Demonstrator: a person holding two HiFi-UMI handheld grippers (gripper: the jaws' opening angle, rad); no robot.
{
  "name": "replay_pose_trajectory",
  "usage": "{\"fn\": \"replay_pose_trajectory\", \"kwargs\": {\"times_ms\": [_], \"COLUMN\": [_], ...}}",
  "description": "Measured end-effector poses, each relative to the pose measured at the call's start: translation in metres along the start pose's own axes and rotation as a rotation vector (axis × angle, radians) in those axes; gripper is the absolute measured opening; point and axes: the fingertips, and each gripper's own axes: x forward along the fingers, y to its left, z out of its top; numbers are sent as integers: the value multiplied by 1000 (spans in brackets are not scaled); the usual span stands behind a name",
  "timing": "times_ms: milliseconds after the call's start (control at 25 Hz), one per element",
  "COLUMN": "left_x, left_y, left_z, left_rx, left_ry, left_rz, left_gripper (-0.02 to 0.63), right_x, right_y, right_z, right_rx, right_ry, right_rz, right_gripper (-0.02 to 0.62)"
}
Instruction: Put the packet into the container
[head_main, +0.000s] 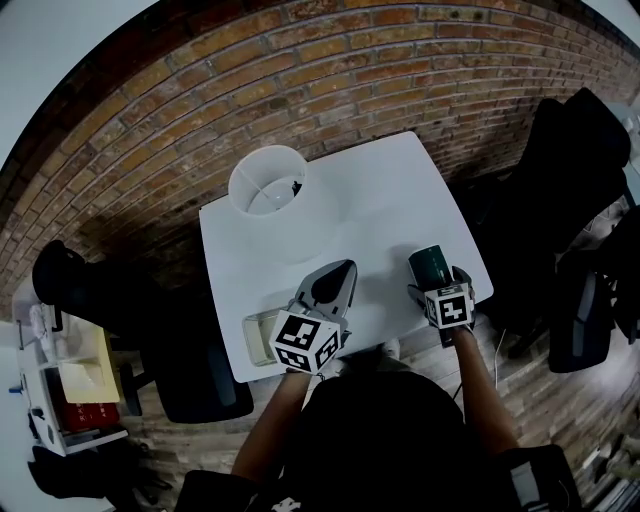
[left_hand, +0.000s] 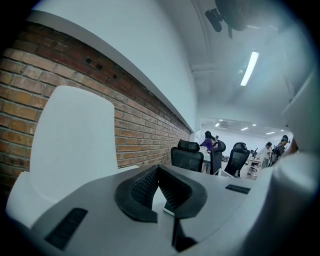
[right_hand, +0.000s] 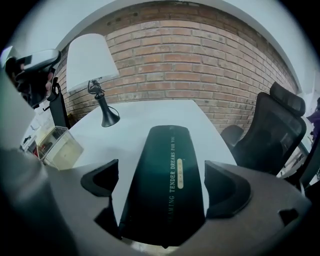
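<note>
A dark green packet (right_hand: 165, 185) with gold lettering lies flat on the white table (head_main: 370, 200) near its front right corner. My right gripper (right_hand: 161, 175) straddles it, jaws wide open, with a gap between the left pad and the packet. From the head view the packet (head_main: 432, 265) pokes out ahead of the right gripper (head_main: 437, 282). The clear plastic container (head_main: 262, 335) sits at the front left of the table, close beside my left gripper (head_main: 340, 272). The left gripper (left_hand: 159, 172) is shut, pads meeting with nothing held. The container (right_hand: 57, 147) is off to the left of the packet.
A desk lamp with a big white shade (head_main: 268, 180) stands at the table's back left, its black base (right_hand: 109, 120) on the tabletop. A brick wall (head_main: 300, 60) runs behind. Black office chairs (head_main: 580, 150) crowd the right side, and a cart (head_main: 70, 390) sits at the left.
</note>
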Motion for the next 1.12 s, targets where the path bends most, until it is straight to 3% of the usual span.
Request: {"fn": "replay_pose_trajectory", "kwargs": {"times_ms": [280,480,760,1120], "left_x": [-5,-8,-9,-11], "left_y": [0,-1,-3,0], "left_z": [-3,-4,-4,-5], "left_rx": [-1,-1,3,-3], "left_ry": [6,7,3,1], "left_rz": [11,19,24,38], "left_gripper": [5,5,5,5], "right_x": [6,0,-2,-9], "right_y": [-2,-11,-12,-10], "right_z": [-8,-7,-8,2], "right_rx": [-14,-7,-34,-86], "right_ry": [58,94,145,123], "right_rz": [-7,-52,-73,-71], "right_gripper": [532,435,394,367]}}
